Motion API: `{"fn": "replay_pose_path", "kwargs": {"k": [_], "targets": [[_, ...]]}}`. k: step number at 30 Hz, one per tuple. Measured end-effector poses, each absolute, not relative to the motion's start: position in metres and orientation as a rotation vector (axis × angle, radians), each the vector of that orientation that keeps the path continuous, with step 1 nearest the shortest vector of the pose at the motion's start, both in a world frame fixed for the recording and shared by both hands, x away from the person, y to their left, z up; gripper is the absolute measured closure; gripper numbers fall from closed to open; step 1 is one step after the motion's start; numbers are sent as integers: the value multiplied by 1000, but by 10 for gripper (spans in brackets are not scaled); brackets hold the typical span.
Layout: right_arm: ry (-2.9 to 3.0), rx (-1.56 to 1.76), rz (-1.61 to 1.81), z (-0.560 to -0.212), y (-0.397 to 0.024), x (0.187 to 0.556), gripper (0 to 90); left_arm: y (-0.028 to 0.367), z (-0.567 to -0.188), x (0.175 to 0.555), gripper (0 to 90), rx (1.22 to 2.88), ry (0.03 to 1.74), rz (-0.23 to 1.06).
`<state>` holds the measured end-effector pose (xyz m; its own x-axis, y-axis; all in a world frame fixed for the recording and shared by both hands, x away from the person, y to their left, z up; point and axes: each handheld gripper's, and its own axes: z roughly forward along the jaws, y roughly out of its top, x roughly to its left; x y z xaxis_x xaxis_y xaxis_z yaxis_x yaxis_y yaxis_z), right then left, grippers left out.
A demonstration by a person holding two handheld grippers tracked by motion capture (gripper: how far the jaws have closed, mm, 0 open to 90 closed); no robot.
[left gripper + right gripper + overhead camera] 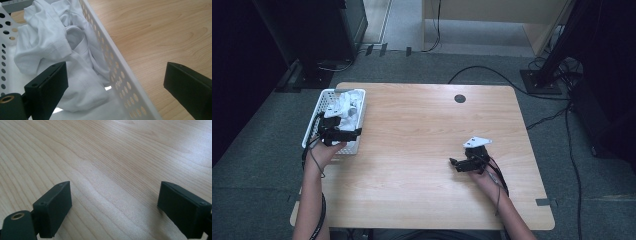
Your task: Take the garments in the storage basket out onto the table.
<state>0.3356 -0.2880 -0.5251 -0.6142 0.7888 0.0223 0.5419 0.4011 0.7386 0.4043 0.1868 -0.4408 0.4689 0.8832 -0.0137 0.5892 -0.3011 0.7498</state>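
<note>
The tabletop (422, 130) is smooth, pale wood. The basket (117, 75) is white plastic with holes. The cloth (50, 40) looks soft and white.

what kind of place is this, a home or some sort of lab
Most likely a lab or recording room, not a home: a bare wooden table stands on grey carpet, cables trail across the floor, and dark stands on floor plates surround it. A white basket of white cloth sits on the table.
</note>
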Motion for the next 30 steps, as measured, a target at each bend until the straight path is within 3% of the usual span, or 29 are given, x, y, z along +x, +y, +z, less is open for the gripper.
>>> {"fn": "replay_pose_path", "kwargs": {"k": [30], "targets": [[2333,1153,1045,-525,-288,336,122,196,-437,424,58,2015,1238,558]]}}
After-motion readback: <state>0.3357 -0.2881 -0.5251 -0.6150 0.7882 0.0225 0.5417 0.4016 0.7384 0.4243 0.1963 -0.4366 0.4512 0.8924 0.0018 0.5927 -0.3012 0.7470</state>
